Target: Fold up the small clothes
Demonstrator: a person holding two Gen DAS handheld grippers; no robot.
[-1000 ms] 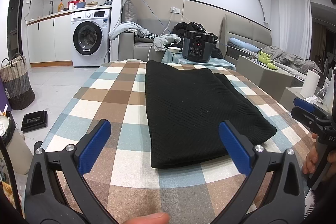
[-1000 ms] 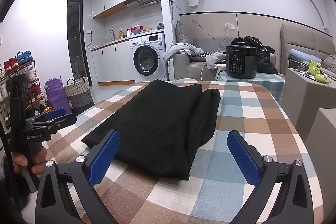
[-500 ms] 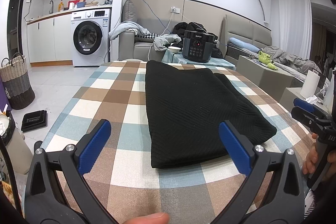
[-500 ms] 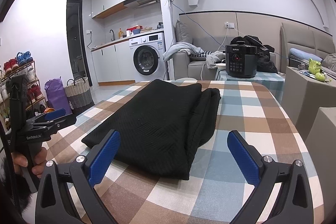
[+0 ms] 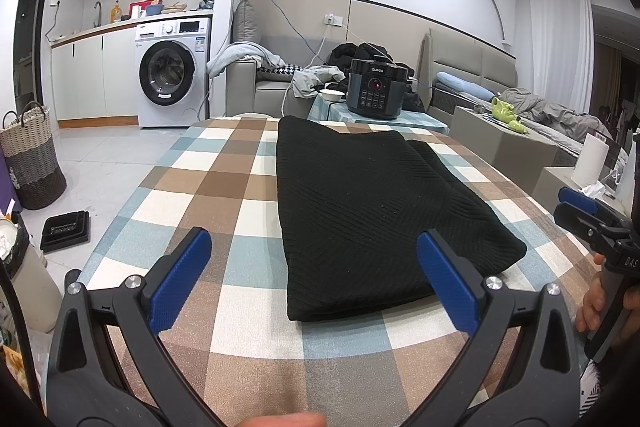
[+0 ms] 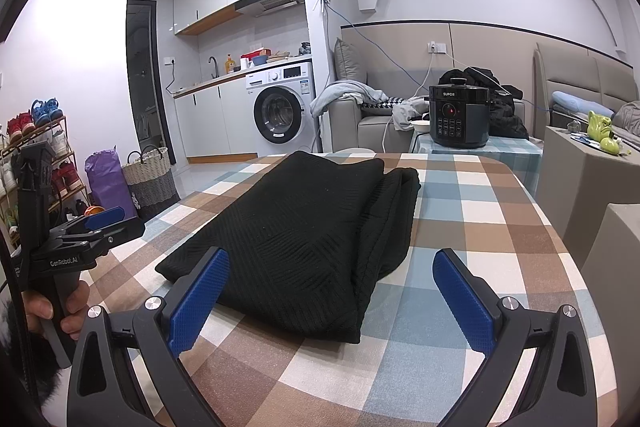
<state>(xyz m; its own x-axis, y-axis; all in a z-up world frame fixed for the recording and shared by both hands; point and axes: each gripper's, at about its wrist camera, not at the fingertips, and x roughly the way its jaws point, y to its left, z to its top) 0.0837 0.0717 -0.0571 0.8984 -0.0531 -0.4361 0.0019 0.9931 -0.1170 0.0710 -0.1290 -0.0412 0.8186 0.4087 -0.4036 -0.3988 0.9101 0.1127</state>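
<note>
A black knitted garment (image 5: 372, 203) lies folded lengthwise on the checked tablecloth (image 5: 208, 187), running away from me; the right wrist view shows the garment (image 6: 304, 239) with a doubled layer along its right side. My left gripper (image 5: 312, 267) hangs open just short of the garment's near edge, nothing between its blue pads (image 5: 180, 283). My right gripper (image 6: 332, 287) is open too, near the garment's near right corner. Each gripper shows in the other's view, held by a hand: the right gripper (image 5: 588, 215) at the far right, the left gripper (image 6: 96, 227) at the far left.
Beyond the table stand a black pressure cooker (image 5: 376, 93) on a small side table, a grey sofa with strewn clothes (image 5: 256, 83) and a washing machine (image 5: 172, 75). A woven basket (image 5: 30, 155) and a black tray (image 5: 66, 229) sit on the floor at left.
</note>
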